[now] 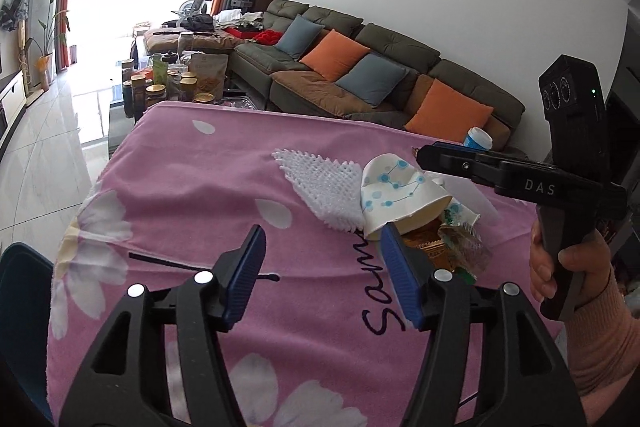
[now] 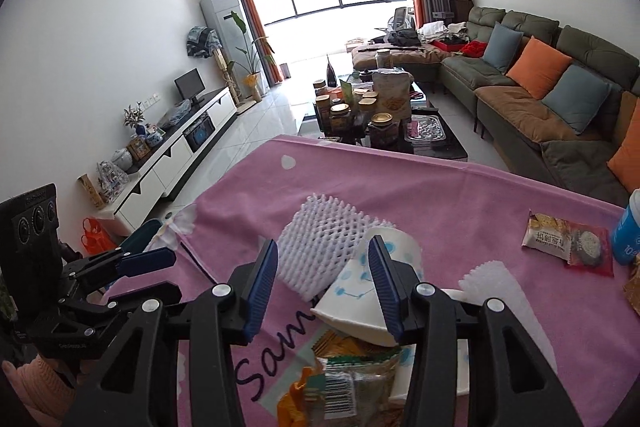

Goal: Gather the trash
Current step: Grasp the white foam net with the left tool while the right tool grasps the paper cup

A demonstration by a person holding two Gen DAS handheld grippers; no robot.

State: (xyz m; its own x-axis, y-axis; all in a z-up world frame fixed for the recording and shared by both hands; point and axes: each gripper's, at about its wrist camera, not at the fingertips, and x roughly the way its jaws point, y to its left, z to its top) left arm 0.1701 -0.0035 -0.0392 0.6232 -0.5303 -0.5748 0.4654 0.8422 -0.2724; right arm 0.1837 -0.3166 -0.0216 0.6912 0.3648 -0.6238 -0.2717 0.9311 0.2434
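I hold one tool in each hand above a bench that is covered with a pink cloth (image 1: 208,179) with white flowers and dark letters on it.

My left tool (image 1: 322,277) has its two blue pads well apart, and there is only the pink cloth between them. It holds nothing. Its right pad is just beside the rim of a crushed paper cup (image 1: 396,197) (white, with small blue dots and lines), but I cannot tell if they touch.

My right tool (image 2: 322,291) is also open, a little less wide. Between its pads I see the corner of a white foam net (image 2: 316,247) and the side of the same paper cup (image 2: 360,291). The right pad lies in front of the cup, yet the pads do not press on anything, so this tool holds nothing too.

The trash lies together in the middle of the cloth. The foam net touches the cup on its left side. Just in front of the cup there are crumpled snack wrappers (image 2: 344,379), one with a barcode and one orange. A second piece of white foam (image 2: 490,283) lies to the right of the cup. Farther right, well apart from the heap, there is a flat snack packet (image 2: 568,239) with red on it, and near it a blue and white cup (image 2: 630,231) stands at the edge of the view.

In the left wrist view my right hand (image 1: 560,267) grips the handle of its tool from the right side. Behind the bench is a green sofa (image 1: 360,67) with orange and blue cushions.
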